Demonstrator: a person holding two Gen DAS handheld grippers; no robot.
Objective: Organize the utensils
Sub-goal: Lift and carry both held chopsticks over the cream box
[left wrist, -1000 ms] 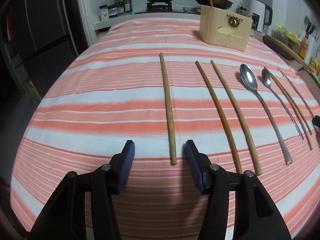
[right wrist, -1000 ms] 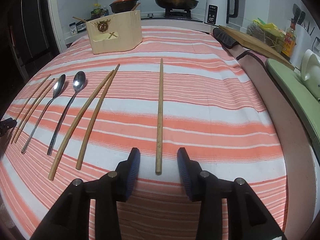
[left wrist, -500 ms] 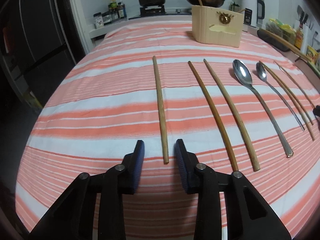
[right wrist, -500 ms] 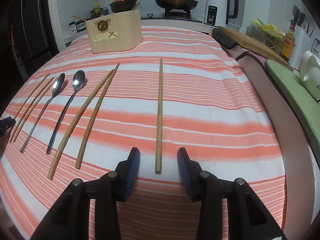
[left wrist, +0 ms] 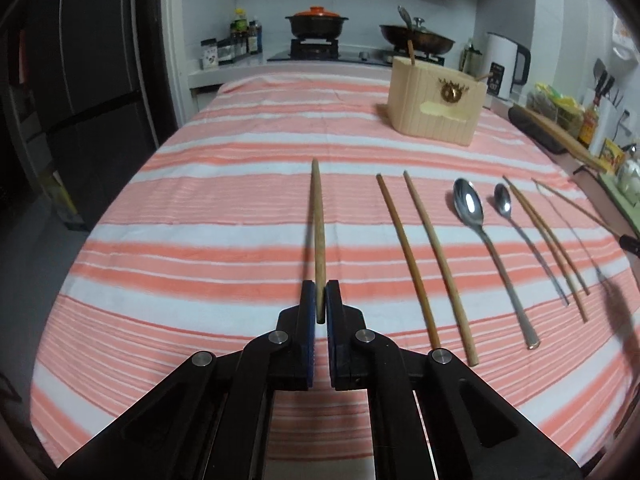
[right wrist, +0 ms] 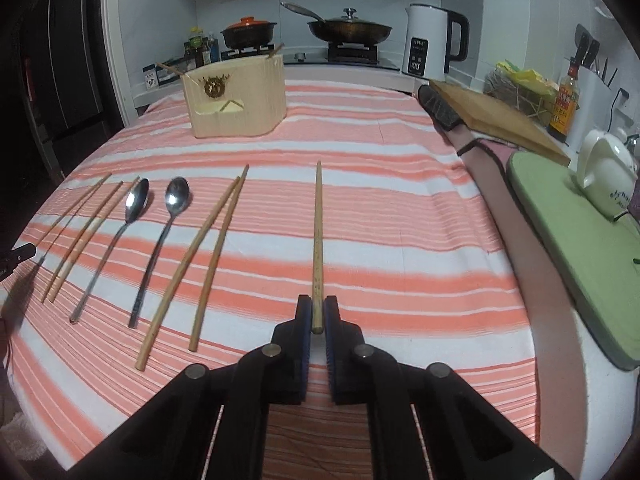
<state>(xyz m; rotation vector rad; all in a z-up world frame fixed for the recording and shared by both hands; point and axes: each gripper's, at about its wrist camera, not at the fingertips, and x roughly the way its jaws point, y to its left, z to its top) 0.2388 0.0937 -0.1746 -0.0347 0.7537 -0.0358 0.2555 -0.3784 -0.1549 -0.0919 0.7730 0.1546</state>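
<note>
My left gripper (left wrist: 320,300) is shut on the near end of a long wooden chopstick (left wrist: 317,220), lifted a little off the striped cloth with a shadow beside it. My right gripper (right wrist: 317,316) is shut on the near end of another long wooden chopstick (right wrist: 318,232). Between them lie a pair of long chopsticks (left wrist: 416,256), two metal spoons (left wrist: 480,232), and thinner chopsticks (left wrist: 548,240); these also show in the right wrist view: chopsticks (right wrist: 200,256), spoons (right wrist: 160,236). A wooden utensil holder (left wrist: 436,108) stands at the back, also in the right wrist view (right wrist: 236,100).
The table has a pink and white striped cloth (left wrist: 200,240). A stove with a pot (left wrist: 318,24) and pan stands behind. A white kettle (right wrist: 432,40), a cutting board (right wrist: 496,120), bottles and a green mat (right wrist: 572,232) line the right side.
Both grippers moved forward and closed on the near ends of their chopsticks. The left chopstick has risen slightly off the cloth.
</note>
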